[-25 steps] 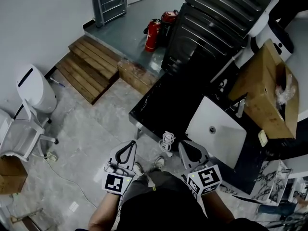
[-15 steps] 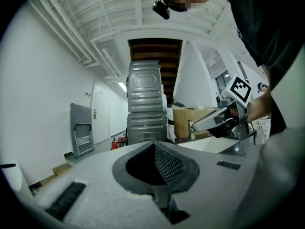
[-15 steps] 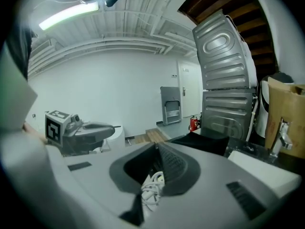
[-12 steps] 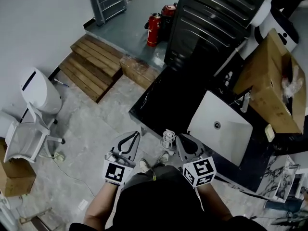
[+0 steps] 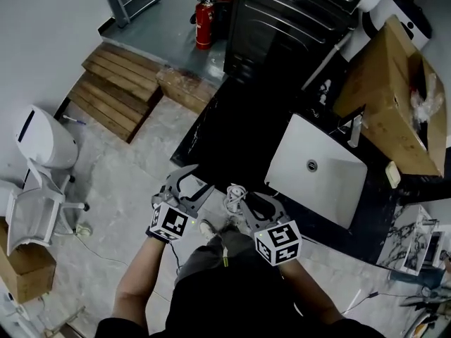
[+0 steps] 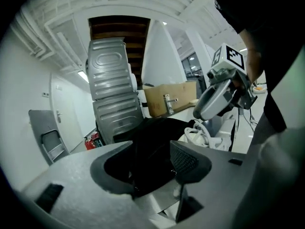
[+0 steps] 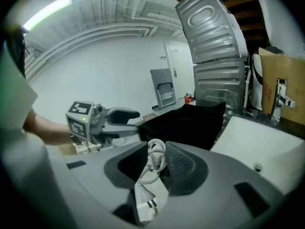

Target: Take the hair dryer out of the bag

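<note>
Grey left claw (image 6: 151,152), jaws just spread wide, straddles the floppy black fabric bag (image 6: 157,128), while the right claw (image 7: 156,151), just part-opened, loosely brackets a white coiled cord (image 5: 235,194); the hair dryer is unseen, presumably still bagged.

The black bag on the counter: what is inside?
Nothing inside can be seen: the black bag covers its contents with its own fabric. Only a white cable lies beside it, outside.
</note>
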`<state>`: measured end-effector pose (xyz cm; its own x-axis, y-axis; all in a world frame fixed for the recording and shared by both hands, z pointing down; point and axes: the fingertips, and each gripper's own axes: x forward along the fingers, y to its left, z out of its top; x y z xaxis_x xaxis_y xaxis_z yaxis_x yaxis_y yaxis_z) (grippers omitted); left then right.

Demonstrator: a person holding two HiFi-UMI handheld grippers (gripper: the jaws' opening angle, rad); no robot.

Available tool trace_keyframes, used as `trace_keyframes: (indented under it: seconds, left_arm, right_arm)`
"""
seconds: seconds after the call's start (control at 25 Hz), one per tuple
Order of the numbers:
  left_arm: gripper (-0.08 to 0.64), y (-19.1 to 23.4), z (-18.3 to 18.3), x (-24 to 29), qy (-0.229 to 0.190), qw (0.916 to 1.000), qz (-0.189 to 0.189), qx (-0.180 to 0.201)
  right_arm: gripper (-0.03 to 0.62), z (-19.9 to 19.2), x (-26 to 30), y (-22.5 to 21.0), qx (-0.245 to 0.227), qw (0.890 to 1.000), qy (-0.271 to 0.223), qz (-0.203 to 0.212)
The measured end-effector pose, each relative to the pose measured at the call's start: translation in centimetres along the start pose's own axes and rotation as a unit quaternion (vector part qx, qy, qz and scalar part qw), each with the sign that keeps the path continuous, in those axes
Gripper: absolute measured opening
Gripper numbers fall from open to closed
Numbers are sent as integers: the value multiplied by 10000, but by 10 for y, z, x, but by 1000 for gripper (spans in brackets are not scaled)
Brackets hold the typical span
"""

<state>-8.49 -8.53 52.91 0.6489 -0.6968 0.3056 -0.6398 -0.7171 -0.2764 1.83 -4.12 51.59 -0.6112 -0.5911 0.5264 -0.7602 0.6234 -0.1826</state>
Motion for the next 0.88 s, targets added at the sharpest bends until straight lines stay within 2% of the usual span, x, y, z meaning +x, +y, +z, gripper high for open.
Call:
trace_keyframes:
  seconds: [0.24, 0.36, 0.48, 0.52, 0.64, 0.72, 0.88]
  left_arm:
    - [284, -10, -24, 38, 442, 9949, -709, 558]
    - [284, -9, -31, 51, 602, 9917, -828, 778]
    - [281, -4, -33, 62, 797, 9880, -803, 1047]
    - [261, -1, -32, 64, 834, 9876, -734, 1108]
    - [66, 12, -25, 64, 791, 9897, -398, 1124]
    - [37, 17, -18, 64, 755, 9910, -318, 1059]
    - [25, 19, 0, 67, 671, 9937, -342, 836]
  right_arm:
    - [179, -10, 13, 5, 300, 9994, 116, 99]
    - [186, -11, 14, 5, 360, 9993, 108, 45]
    - [226, -14, 16, 6, 351, 9992, 189, 30]
    - [236, -16, 17, 6, 355, 9991, 230, 31]
    - [261, -19, 22, 9, 312, 9991, 290, -23]
    - [271, -18, 26, 9, 255, 9992, 283, -119]
    - [285, -14, 33, 10, 212, 9990, 269, -297]
